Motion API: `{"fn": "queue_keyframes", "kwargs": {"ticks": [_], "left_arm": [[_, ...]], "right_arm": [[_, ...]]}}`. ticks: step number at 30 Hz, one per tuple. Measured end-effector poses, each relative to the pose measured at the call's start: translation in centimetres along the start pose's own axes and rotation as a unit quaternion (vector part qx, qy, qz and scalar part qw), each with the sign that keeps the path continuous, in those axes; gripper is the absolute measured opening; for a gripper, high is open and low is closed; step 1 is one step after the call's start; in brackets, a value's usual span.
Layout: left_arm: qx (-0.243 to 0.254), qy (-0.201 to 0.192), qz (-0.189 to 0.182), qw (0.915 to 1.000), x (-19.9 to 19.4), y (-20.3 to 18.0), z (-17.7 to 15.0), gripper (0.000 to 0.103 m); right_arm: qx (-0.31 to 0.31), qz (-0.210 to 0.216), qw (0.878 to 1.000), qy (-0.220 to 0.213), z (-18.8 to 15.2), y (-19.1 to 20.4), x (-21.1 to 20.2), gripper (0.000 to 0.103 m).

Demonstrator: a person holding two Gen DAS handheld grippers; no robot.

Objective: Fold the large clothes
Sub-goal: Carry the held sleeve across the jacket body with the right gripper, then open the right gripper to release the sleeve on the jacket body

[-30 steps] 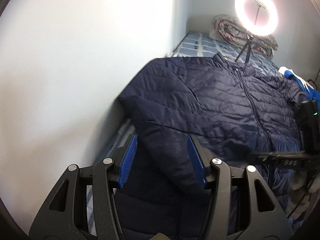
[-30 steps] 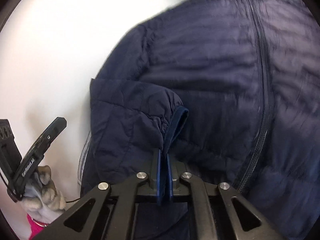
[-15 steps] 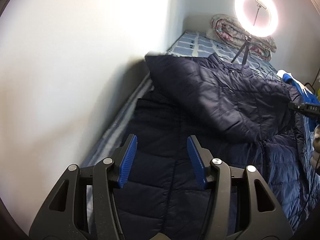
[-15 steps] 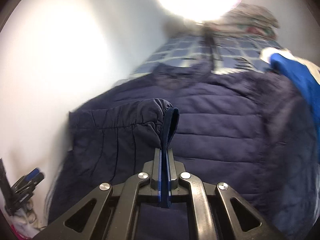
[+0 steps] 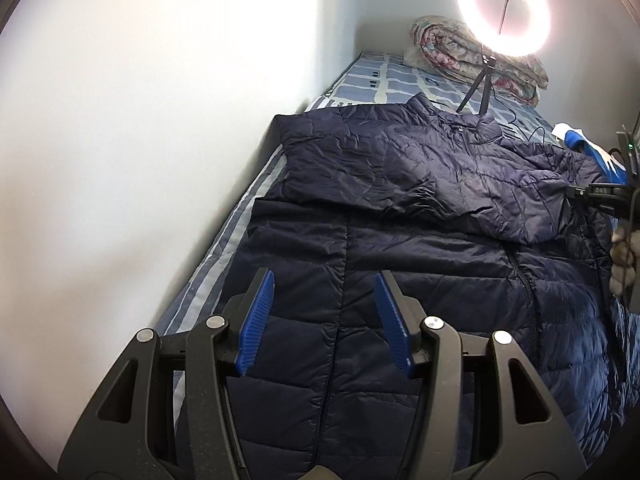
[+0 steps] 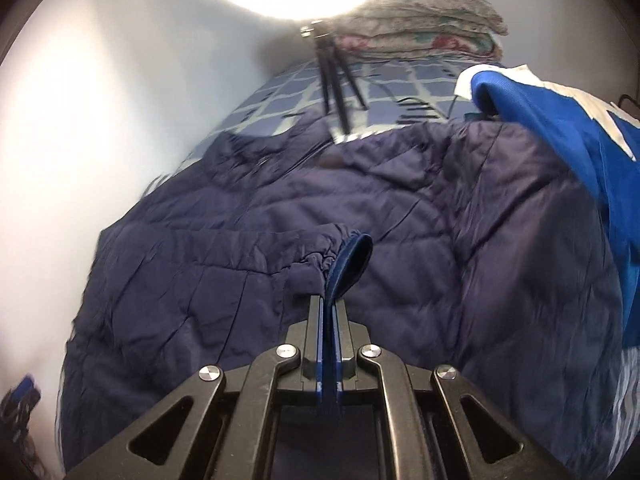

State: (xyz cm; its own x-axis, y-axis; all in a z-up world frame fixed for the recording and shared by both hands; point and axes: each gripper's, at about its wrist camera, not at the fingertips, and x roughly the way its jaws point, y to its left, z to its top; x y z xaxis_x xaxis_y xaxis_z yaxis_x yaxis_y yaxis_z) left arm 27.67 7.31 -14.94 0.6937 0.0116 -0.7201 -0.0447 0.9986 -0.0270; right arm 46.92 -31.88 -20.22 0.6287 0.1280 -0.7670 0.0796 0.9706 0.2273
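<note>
Right gripper [image 6: 329, 308]: jaws pinched tight on cuff [image 6: 347, 265] of sleeve [image 5: 420, 176], folded across jacket [image 5: 400, 280]. Left gripper [image 5: 324, 312]: jaws wide, holding nothing, above jacket hem. Jacket flat on bed [image 5: 384, 80]; beyond its collar, tripod [image 5: 478, 84], ring light [image 5: 503, 7], rolled quilt [image 5: 444, 48]. Blue garment [image 6: 560, 128] at jacket's right edge.

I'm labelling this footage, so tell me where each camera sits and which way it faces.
Left wrist: behind the open left tongs, above the navy jacket, looking up the bed toward the ring light; right tongs at the edge.
Right wrist: low behind the right tongs, shut on the sleeve cuff, facing the same way.
Shared: jacket, bed, ring light, folded quilt, blue garment.
</note>
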Motion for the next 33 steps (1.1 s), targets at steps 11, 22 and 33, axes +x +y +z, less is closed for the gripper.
{"fn": "queue_keyframes", "kwargs": {"ticks": [11, 22, 33], "left_arm": [[0.007, -0.008, -0.008, 0.9999, -0.4, -0.1, 0.2, 0.055], [0.018, -0.024, -0.017, 0.9994, -2.1, -1.2, 0.8, 0.055], [0.063, -0.057, -0.08, 0.9932, -5.8, -6.2, 0.4, 0.055]], "right_arm": [[-0.017, -0.07, 0.997, 0.04, 0.3, -0.7, 4.9, 0.001], [0.001, -0.03, 0.999, 0.017, 0.4, -0.9, 1.7, 0.031], [-0.008, 0.014, 0.998, -0.065, -3.0, -1.0, -14.3, 0.043]]}}
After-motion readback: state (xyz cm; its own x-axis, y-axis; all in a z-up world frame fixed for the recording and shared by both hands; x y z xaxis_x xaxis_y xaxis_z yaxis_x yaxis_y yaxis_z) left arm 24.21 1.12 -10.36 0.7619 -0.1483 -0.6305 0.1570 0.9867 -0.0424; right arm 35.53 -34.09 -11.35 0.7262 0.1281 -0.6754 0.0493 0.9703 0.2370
